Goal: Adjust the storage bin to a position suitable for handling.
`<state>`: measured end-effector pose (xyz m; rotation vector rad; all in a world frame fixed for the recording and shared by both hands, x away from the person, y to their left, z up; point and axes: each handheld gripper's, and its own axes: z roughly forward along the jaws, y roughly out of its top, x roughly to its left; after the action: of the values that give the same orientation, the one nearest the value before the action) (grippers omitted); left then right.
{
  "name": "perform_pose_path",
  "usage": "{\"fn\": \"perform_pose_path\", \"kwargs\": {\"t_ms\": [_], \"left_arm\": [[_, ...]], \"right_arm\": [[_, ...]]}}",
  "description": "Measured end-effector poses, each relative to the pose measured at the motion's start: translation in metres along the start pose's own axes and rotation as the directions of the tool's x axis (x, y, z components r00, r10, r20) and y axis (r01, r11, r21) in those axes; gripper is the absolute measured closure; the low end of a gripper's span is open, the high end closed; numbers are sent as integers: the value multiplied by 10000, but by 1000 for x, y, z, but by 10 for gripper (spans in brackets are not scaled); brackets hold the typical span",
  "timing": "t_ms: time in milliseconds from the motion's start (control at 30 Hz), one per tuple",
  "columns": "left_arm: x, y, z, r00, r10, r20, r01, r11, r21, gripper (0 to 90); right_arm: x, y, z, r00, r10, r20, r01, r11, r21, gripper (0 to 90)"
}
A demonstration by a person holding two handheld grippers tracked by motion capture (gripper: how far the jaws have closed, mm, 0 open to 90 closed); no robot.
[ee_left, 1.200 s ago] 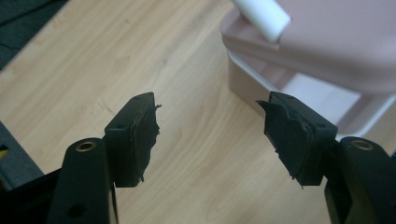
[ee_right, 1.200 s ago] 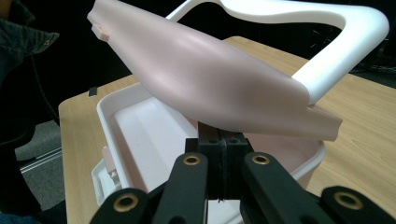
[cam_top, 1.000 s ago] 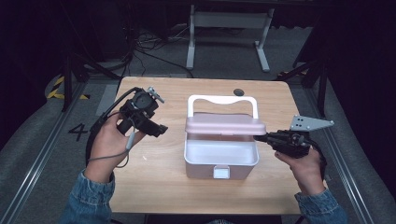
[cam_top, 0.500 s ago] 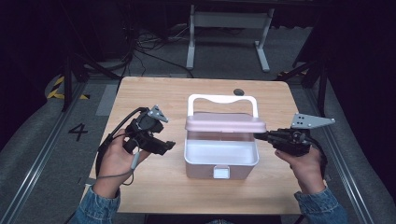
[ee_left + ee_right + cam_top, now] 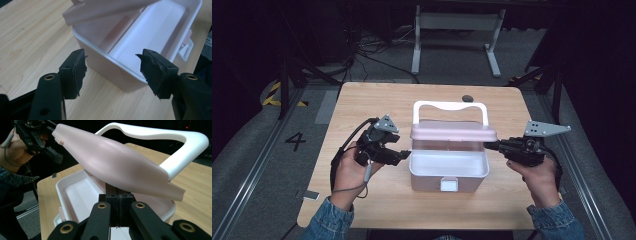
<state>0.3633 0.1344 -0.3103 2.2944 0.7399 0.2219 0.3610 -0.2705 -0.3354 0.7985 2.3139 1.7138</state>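
Pale pink plastic box (image 5: 449, 170) sits mid-table, its pink lid (image 5: 453, 131) raised, white handle (image 5: 450, 106) up behind. Right gripper (image 5: 490, 145) pinches the lid's right edge; left gripper (image 5: 404, 156), jaws wide, sits just left of the box.

A single digit "4" (image 5: 295, 141) was seen marked in black on the grey floor (image 5: 259, 165), off the left edge of the tabletop (image 5: 362, 105).
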Motion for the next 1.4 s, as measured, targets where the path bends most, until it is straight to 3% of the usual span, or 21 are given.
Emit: {"fn": "perform_pose_path", "kwargs": {"t_ms": [167,333,400,633,867,967,1000,1033,1067,1400], "left_arm": [[2,3,9,9998,-206,43,208,9975,-679,370],[-1,9,12,9987,-181,-470,121,9921,-1252,372],[-3,12,14,9971,-7,-766,-97,9907,-1355,367],[-5,19,22,9935,227,-1114,-373,9907,-1309,336],[-5,29,20,9902,516,-1299,-724,9843,-1608,328],[-7,33,18,9856,668,-1555,-930,9814,-1681,396],[-11,36,19,9805,745,-1820,-1063,9793,-1721,423],[-11,36,19,9805,745,-1820,-1063,9793,-1721,440],[-12,38,18,9729,884,-2135,-1255,9779,-1669,461],[-7,47,15,9759,656,-2080,-1010,9812,-1646,539]], "right_arm": [[-1,0,0,9998,186,-101,-187,9998,-25,888],[-1,0,0,9998,173,-81,-174,9998,-33,887],[-1,1,-1,9998,174,-76,-174,9998,-40,887],[-1,1,-1,9998,175,-73,-176,9998,-66,886],[0,2,-2,9999,106,27,-106,9999,-50,886],[1,2,-2,9999,93,144,-91,9999,-126,878],[0,2,-3,9998,40,175,-37,9999,-150,876],[0,2,-3,9998,40,175,-37,9999,-150,876],[1,3,-4,9997,30,262,-25,9998,-185,870],[1,1,-17,9984,-44,566,58,9997,-238,858]]}}
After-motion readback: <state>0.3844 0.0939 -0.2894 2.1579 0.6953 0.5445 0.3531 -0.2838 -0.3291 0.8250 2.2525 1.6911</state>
